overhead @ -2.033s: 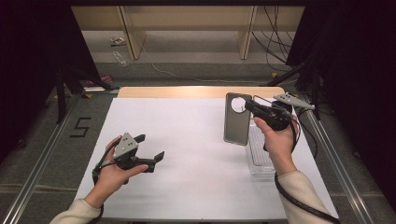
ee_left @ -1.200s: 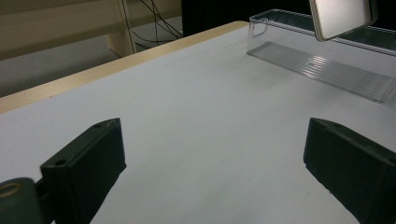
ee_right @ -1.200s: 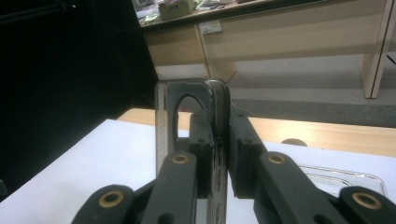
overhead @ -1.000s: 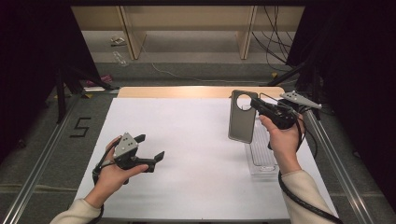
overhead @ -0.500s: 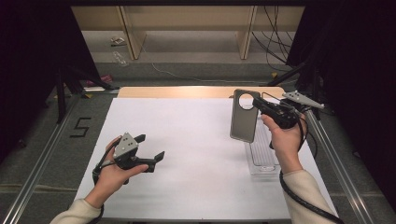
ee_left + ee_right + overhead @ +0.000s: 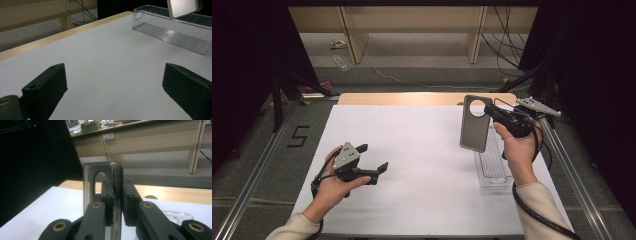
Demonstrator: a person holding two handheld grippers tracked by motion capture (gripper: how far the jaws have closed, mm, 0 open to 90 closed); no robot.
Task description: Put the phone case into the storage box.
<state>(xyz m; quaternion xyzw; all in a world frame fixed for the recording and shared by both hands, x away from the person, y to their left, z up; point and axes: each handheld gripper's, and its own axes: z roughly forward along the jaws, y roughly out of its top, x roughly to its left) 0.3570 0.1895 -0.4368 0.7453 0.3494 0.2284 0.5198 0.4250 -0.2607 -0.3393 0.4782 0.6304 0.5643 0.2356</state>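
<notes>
My left claw (image 6: pixel 374 165) rests wide and empty low over the near desk (image 6: pixel 422 150); farther off, my right claw (image 6: pixel 488 109) pinches the grey phone case (image 6: pixel 475 131) upright above the clear tray (image 6: pixel 493 167)

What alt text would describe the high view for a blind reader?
The right gripper holds a grey phone case upright over a clear tray on a white table. The left gripper rests open at the left.
</notes>
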